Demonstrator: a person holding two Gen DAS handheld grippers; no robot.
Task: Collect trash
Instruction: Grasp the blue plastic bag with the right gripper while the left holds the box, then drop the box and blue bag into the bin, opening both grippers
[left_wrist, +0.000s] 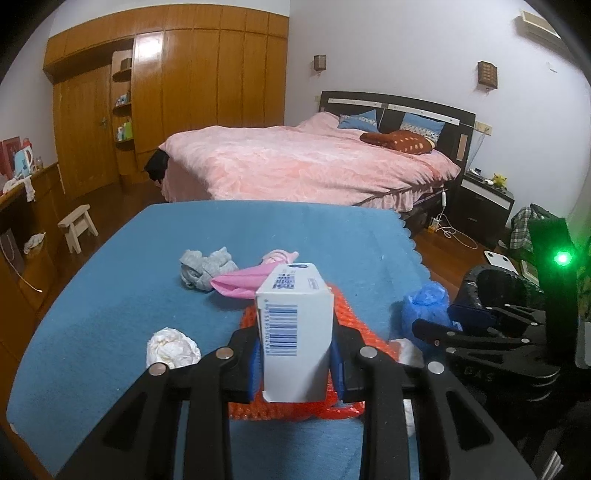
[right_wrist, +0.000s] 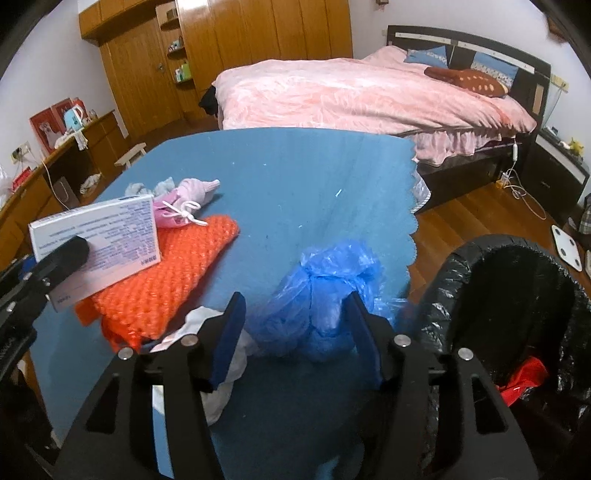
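Left fingers (left_wrist: 297, 363) clamp white box (left_wrist: 295, 325); right fingers (right_wrist: 295, 332) apart astride blue bag (right_wrist: 325, 295)

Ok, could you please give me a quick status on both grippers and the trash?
Left gripper shut on white box. Right gripper open around blue plastic bag. Black-lined bin beside it, nothing blocking.

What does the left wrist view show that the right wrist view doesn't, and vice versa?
Only left wrist: the crumpled white tissue ball and the box's barcode end.

Only right wrist: red trash inside the black-lined bin, and the right gripper open around the blue plastic bag.

Both: the white box held in the left gripper, the orange bubble wrap, and the blue tablecloth.
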